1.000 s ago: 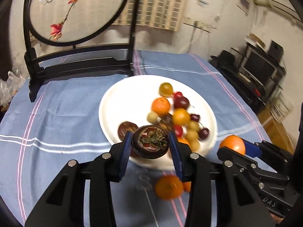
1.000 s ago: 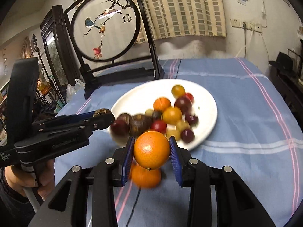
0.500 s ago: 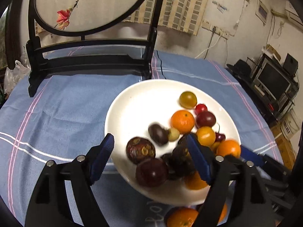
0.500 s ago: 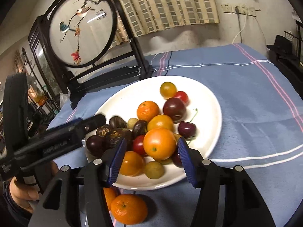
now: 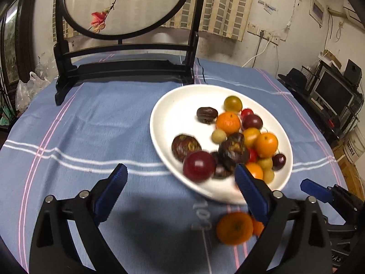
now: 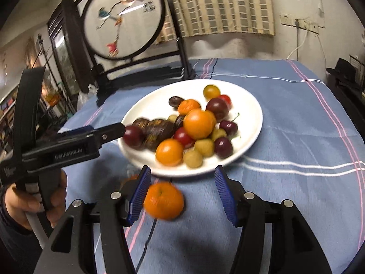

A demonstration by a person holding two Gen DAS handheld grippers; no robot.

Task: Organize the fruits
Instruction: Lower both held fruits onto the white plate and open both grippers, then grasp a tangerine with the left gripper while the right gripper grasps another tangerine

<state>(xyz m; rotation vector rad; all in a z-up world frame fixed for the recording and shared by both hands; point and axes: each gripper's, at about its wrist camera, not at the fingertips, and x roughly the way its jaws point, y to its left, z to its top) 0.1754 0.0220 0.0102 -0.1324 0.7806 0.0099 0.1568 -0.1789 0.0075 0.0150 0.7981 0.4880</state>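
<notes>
A white plate on the blue cloth holds several fruits: oranges, dark plums, cherries, small yellow fruits and brown mangosteens. My left gripper is open and empty, just short of the plate's near rim, by a red plum. My right gripper is open and empty above the cloth in front of the plate. A loose orange lies on the cloth between the right gripper's fingers, close to the left one. A second orange peeks out behind it.
A black wooden stand with a round embroidered screen stands at the table's back. The left gripper's body and the hand holding it show left of the plate. The right gripper's blue tip shows at right. Shelves with a monitor stand beyond the right edge.
Both grippers opened and drew back. The left one dropped its mangosteen on the plate; the right one dropped its orange among the fruits. The plate's fruits shifted.
</notes>
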